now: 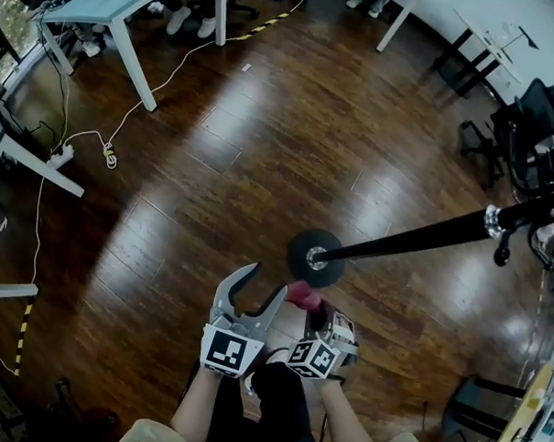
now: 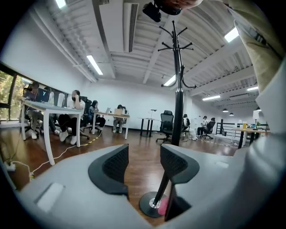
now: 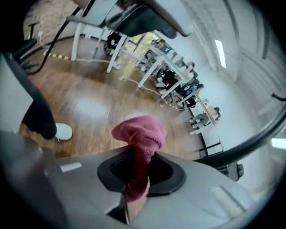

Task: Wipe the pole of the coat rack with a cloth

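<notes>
The black coat rack pole (image 1: 414,239) rises from a round black base (image 1: 314,257) on the wood floor; in the left gripper view the pole (image 2: 178,112) stands straight ahead with hooks at its top. My right gripper (image 1: 312,304) is shut on a pink cloth (image 1: 300,294), just in front of the base. The cloth (image 3: 140,138) bunches out from between the jaws in the right gripper view. My left gripper (image 1: 258,286) is open, left of the right one, its fingers (image 2: 173,162) empty and apart from the pole.
Desks (image 1: 112,7) with cables (image 1: 110,153) stand at the far left. Office chairs (image 1: 524,135) and clutter line the right side. People sit at desks (image 2: 76,112) in the left gripper view. My shoe (image 3: 62,131) is on the floor below.
</notes>
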